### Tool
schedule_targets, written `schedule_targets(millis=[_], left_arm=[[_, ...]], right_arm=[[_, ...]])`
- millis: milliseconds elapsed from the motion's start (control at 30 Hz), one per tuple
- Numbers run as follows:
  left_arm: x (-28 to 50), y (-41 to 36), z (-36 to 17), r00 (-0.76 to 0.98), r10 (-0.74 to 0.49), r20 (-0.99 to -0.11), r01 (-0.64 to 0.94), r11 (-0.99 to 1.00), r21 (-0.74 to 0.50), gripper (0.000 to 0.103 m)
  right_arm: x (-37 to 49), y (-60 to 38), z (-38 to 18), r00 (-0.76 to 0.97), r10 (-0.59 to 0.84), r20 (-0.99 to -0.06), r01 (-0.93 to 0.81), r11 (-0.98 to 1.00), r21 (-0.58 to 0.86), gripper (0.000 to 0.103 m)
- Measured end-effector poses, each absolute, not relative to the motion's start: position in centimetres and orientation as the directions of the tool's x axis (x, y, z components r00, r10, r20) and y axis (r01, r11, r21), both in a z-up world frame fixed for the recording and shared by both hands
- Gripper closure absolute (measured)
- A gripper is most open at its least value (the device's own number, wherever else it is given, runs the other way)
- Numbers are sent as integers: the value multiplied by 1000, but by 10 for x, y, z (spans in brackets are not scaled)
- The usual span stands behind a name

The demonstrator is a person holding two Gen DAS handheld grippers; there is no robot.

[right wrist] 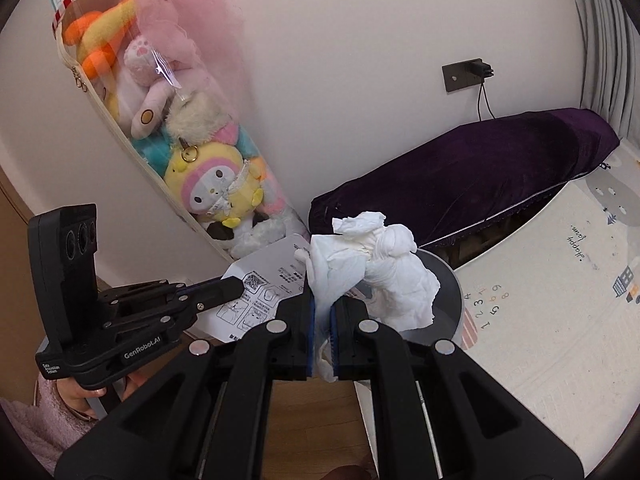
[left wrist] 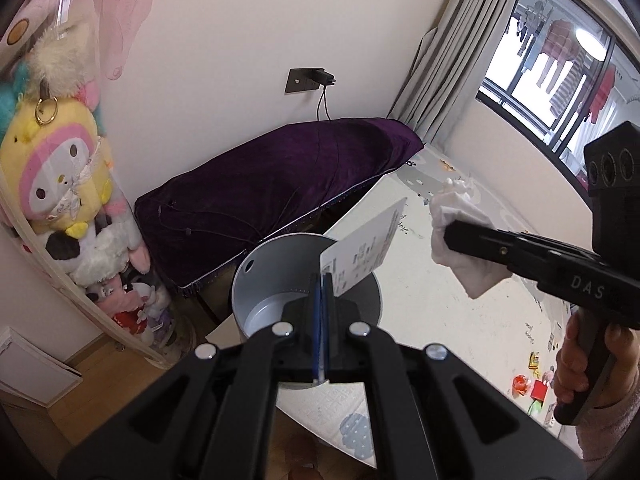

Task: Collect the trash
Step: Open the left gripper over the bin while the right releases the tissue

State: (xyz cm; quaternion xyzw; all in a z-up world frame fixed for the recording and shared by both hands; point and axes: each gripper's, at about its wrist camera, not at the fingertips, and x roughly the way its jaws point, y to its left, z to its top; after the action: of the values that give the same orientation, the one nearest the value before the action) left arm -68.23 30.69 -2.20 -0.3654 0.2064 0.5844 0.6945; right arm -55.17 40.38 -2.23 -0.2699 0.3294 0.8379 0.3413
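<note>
Left wrist view: the left gripper [left wrist: 322,280] is clamped tight on a printed paper card [left wrist: 366,248] above the open grey trash bin [left wrist: 256,276]; the right gripper [left wrist: 450,236] carries a crumpled white tissue [left wrist: 460,216] over the play mat [left wrist: 440,312].

Right wrist view: the right gripper [right wrist: 322,300] pinches the tissue [right wrist: 384,264] above the bin's rim [right wrist: 454,280]; the left gripper [right wrist: 240,286] holds the card [right wrist: 264,284] just beside it.

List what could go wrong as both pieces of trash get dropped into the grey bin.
1. The printed card in the left tongs sticks out sideways over the bin's rim; on release it may catch the edge and fall outside.
2. The crumpled tissue in the right tongs hangs loose and may snag on the pads.
3. The two tongs are close together and could collide.
</note>
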Motion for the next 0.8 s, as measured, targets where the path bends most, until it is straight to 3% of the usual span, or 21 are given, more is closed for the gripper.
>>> schedule_targets(millis=[233,367,600,633,667,700,733,800], left_arm=[[-685,337,-42,275,633,-724,-950,63,-306,102],[-685,349,-45,271,627,-731,-952,61,-300,98],[-685,355,-47,244,624,-743,-960,45,-277,97],[-685,354,-47,239,625,-743,-961,43,-273,97],[-685,354,-47,236,625,-744,-962,42,-270,96],[-685,353,-46,234,626,-744,-962,41,-269,87],[-685,351,-45,228,630,-742,-963,36,-265,65],[-687,345,-40,197,660,-725,-967,11,-253,32]], right_arm=[[-564,436,-39,-594,381,-709,-769,-529,360,97],[-561,442,-43,-588,384,-712,-777,-512,366,88],[-558,442,-49,-582,373,-723,-780,-508,366,87],[-559,441,-49,-582,370,-724,-778,-511,364,83],[-560,441,-49,-582,370,-724,-777,-515,362,64],[-562,440,-49,-576,379,-724,-781,-515,352,36],[-563,438,-47,-568,398,-721,-789,-514,337,29],[-564,436,-45,-564,415,-714,-790,-521,322,28]])
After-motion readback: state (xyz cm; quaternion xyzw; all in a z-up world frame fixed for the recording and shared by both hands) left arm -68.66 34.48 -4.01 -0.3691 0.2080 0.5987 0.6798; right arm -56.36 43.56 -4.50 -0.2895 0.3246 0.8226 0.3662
